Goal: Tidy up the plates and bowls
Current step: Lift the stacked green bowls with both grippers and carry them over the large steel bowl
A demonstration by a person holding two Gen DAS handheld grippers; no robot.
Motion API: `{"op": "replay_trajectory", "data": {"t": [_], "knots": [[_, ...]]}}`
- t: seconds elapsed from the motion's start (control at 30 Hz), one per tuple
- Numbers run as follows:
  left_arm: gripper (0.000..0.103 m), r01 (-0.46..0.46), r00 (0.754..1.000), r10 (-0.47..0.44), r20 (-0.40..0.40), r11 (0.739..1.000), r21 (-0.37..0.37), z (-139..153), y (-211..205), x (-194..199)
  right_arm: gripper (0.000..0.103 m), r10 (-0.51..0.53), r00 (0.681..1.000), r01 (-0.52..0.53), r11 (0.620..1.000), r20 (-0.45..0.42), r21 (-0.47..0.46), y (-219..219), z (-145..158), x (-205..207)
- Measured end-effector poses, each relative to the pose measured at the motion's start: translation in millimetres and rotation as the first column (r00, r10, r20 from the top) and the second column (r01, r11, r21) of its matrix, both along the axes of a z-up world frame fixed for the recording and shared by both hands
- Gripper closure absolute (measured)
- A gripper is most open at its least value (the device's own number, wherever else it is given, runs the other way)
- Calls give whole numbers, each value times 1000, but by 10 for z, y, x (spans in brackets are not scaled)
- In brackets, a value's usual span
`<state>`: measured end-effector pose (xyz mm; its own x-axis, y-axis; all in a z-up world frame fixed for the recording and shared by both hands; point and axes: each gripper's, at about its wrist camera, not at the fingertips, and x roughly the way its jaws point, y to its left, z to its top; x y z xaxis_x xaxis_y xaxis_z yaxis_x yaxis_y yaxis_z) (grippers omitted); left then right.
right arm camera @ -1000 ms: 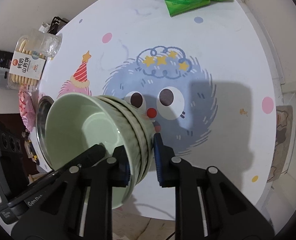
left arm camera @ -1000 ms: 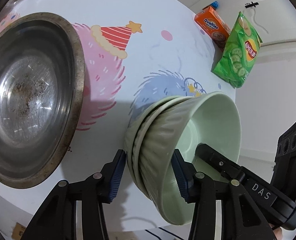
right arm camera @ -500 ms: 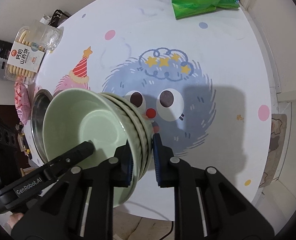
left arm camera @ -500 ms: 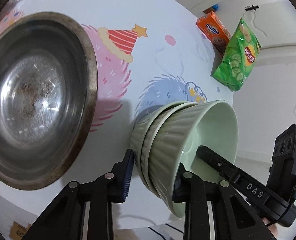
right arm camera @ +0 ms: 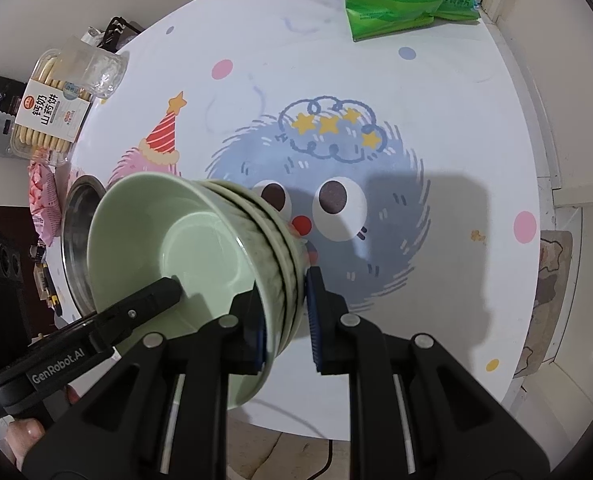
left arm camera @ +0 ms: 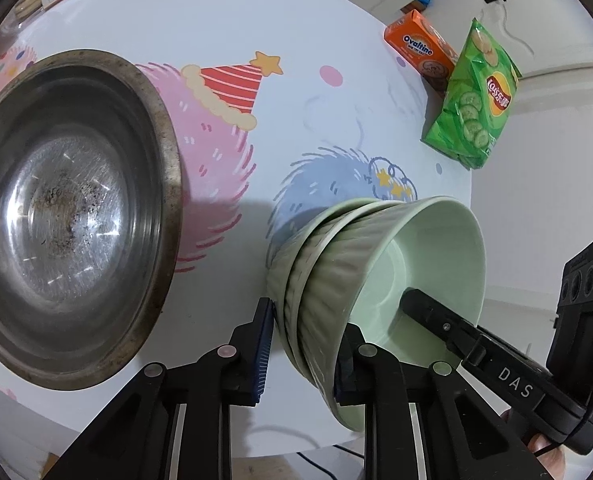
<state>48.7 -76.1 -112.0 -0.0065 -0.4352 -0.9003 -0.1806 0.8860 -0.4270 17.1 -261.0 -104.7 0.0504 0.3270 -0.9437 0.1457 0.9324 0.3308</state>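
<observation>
Clamping the bowls' rims from opposite sides, left tool and right tool hold the tilted stack. Basin lies left of the left tool; open bench spreads ahead of the right.

You are working with two matte black grippers: your left gripper and right gripper are each showing angular linkage arms with round silver pivot screws and ribbed blue pads on the fingertips. White lettering is reading "DAS" on one side, "GenRobot.AI" on the other. A bit of your bare skin is peeking out at the handles.
</observation>
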Motion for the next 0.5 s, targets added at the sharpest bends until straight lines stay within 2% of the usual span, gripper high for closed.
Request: {"op": "replay_trajectory", "data": {"t": [0.5], "knots": [[81, 9, 999, -10, 36, 1000, 5, 242, -19, 109, 83, 5, 999, -4, 1000, 39, -15, -37, 236, 92]]}}
